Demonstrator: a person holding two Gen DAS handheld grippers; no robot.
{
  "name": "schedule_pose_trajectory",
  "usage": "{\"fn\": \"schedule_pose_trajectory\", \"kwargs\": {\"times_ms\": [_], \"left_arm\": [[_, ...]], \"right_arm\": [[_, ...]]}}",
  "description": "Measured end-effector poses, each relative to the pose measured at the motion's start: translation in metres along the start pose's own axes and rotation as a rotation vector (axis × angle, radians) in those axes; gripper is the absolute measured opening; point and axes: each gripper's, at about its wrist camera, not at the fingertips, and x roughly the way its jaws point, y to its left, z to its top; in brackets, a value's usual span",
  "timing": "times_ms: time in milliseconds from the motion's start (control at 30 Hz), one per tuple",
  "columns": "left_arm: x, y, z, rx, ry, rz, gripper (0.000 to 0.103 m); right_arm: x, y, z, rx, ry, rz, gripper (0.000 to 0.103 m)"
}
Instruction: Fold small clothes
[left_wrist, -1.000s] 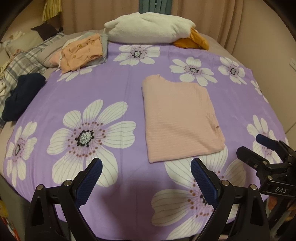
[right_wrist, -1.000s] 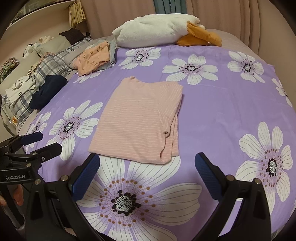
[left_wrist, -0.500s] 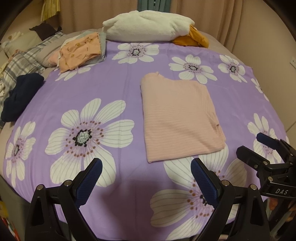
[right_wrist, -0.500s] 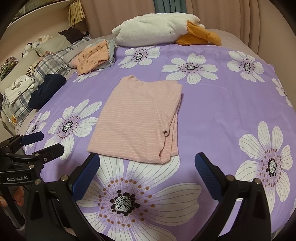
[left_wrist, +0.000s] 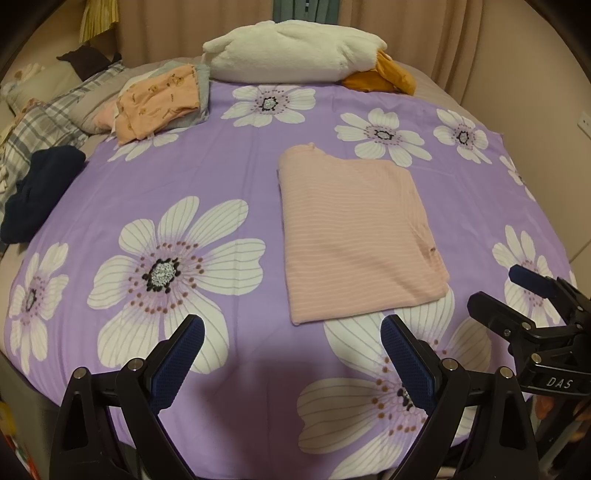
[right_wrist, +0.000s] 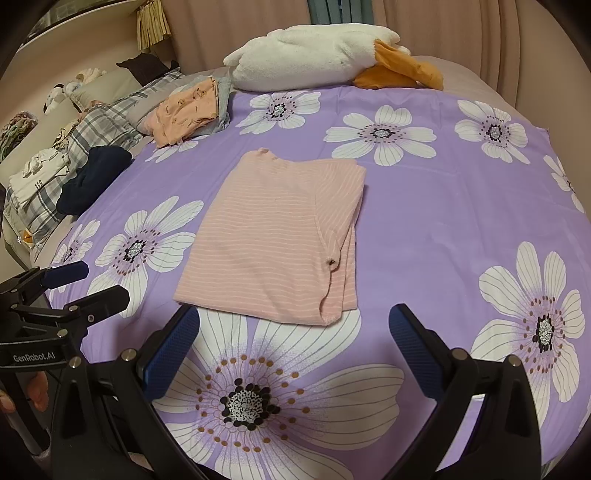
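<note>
Pink striped garment (left_wrist: 354, 236), folded into a rectangle, lies flat on the purple floral sheet (left_wrist: 236, 162); your left gripper (left_wrist: 291, 354) and right gripper (right_wrist: 291, 347) hover near its closest edge, jaws spread, holding nothing.

L tool (left_wrist: 291, 350) & R tool (right_wrist: 293, 341): both wide apart, empty, level, side by side.

Home bedroom, bed under purple floral sheet (left_wrist: 251, 155), plaid pillows (right_wrist: 99, 125), pink curtains (left_wrist: 443, 33)
</note>
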Motion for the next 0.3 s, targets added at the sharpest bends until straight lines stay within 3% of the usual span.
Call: {"fn": "schedule_pose_trajectory", "kwargs": {"times_ms": [300], "left_arm": [[0.0019, -0.0002, 0.0010, -0.004, 0.003, 0.007, 0.095]], "right_arm": [[0.0003, 0.0010, -0.0005, 0.001, 0.000, 0.002, 0.103]]}}
